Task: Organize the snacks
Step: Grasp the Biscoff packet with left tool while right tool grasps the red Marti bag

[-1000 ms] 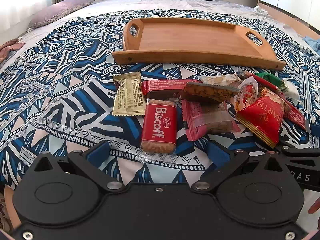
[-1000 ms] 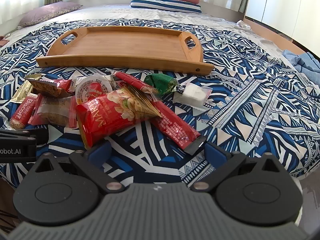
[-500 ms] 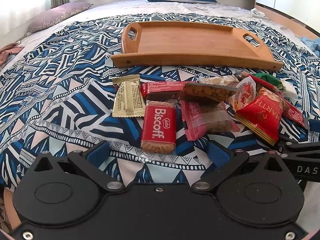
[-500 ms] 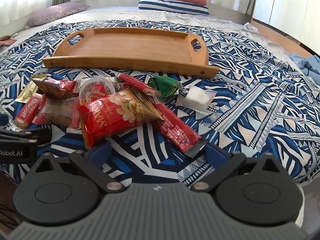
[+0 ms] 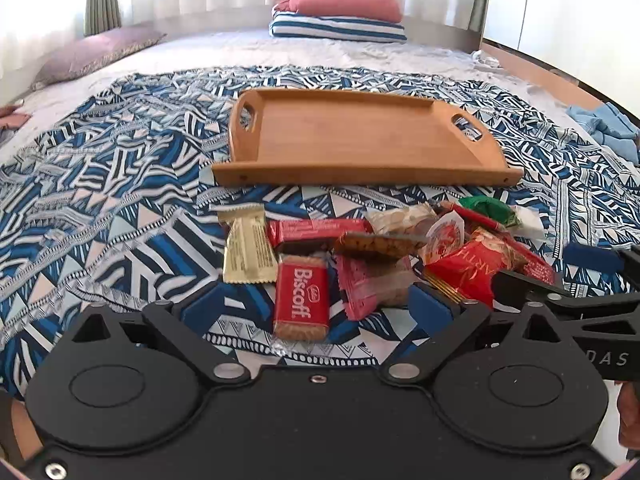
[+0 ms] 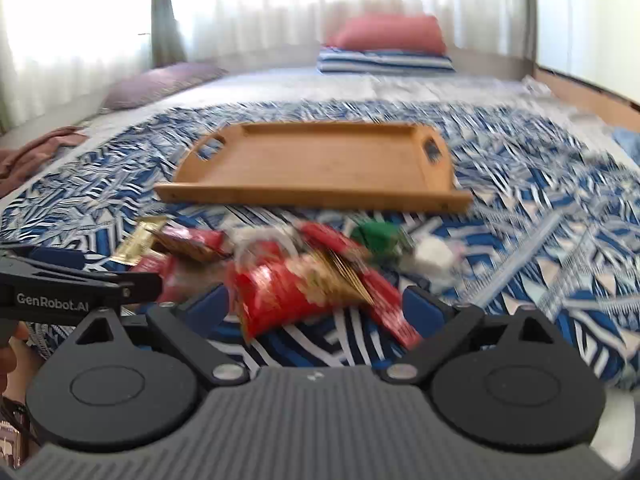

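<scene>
Crinkly foil and thin plastic throughout – snack packets heaped on the patterned bed cover (image 5: 120, 216), low-centre in both views, just in front of the wooden tray (image 5: 360, 140). Likely light, soft-sided, a little slippery; contents brittle, so best pinched gently.

Biscoff packet (image 5: 301, 300) lying flat at the near edge of the heap, directly between the spread fingers of the left hand-held gripper (image 5: 320, 304). Stiff little biscuit inside, probably easy to crack – better taken across its narrow width than by the flimsy sealed ends. Gold sachet (image 5: 247, 249) just left of it, thin and flat, hard to get under on soft bedding. Big red bag (image 6: 296, 292), puffy and crumpled, centred before the right hand-held gripper (image 6: 316, 308); blurred in that view, but an edge or corner fold looks like the safest hold.

Both hand-held grippers wide apart, holding nothing, fingers not touching any packet as far as can be told.

Tray bare inside – nothing in it, bamboo floor fully visible, handles cut at each end. Green wrapper (image 5: 486, 206) and white packet (image 5: 528, 220) at the right of the heap, nearest the tray's right corner.
</scene>
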